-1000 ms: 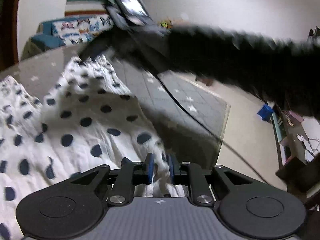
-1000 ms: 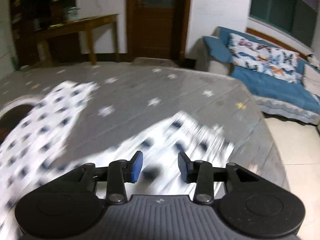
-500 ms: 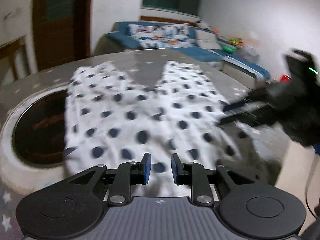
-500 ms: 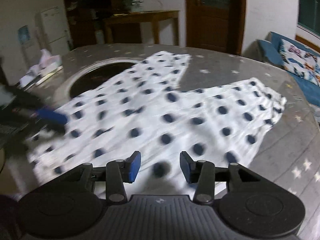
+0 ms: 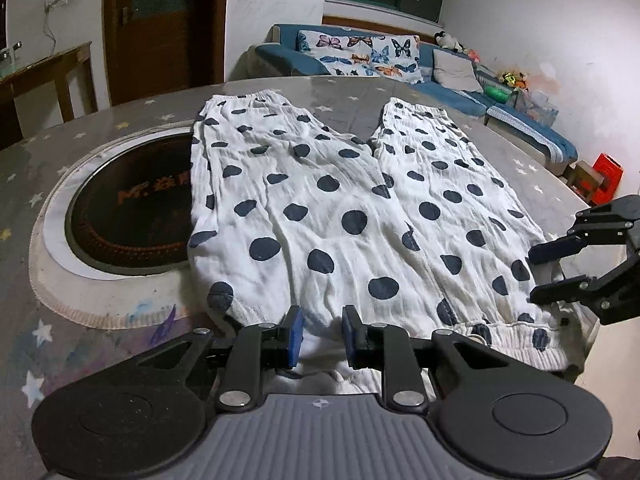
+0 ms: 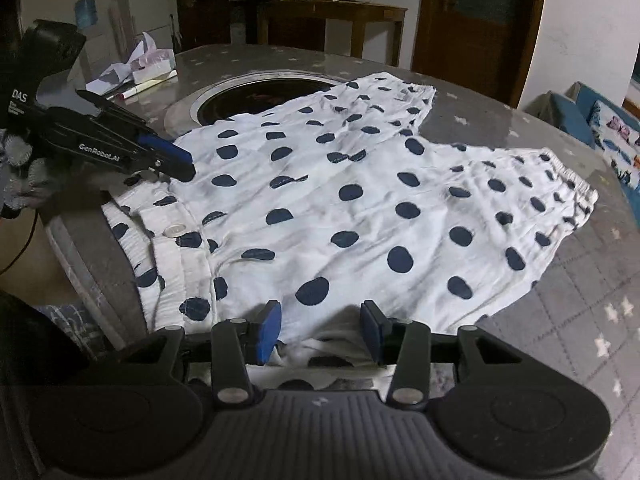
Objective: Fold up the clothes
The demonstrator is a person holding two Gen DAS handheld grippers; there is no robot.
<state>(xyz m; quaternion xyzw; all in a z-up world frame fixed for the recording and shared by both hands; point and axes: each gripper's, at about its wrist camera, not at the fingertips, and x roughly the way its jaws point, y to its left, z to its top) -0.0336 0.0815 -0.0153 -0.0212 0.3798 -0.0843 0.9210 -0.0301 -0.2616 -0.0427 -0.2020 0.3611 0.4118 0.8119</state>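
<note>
White trousers with dark blue dots (image 5: 332,208) lie spread flat on the round grey table, legs pointing away, waistband at the near edge. They also show in the right wrist view (image 6: 360,200). My left gripper (image 5: 322,340) is open over the waistband near its left end. My right gripper (image 6: 318,330) is open over the waistband's other end; it shows at the right in the left wrist view (image 5: 540,276). The left gripper shows at the left in the right wrist view (image 6: 176,164). Neither gripper holds cloth.
A round dark hotplate recess (image 5: 128,216) sits in the table (image 5: 56,332) under the trousers' left leg. Tissues and papers (image 6: 136,68) lie at the table's far side. A blue sofa (image 5: 360,56), a wooden side table (image 6: 332,12) and a door stand beyond.
Both grippers have swung from fast, blurred motion to a steady pose at the waistband edge. The trousers, ruffled and moving a second ago, now lie flat and spread.
</note>
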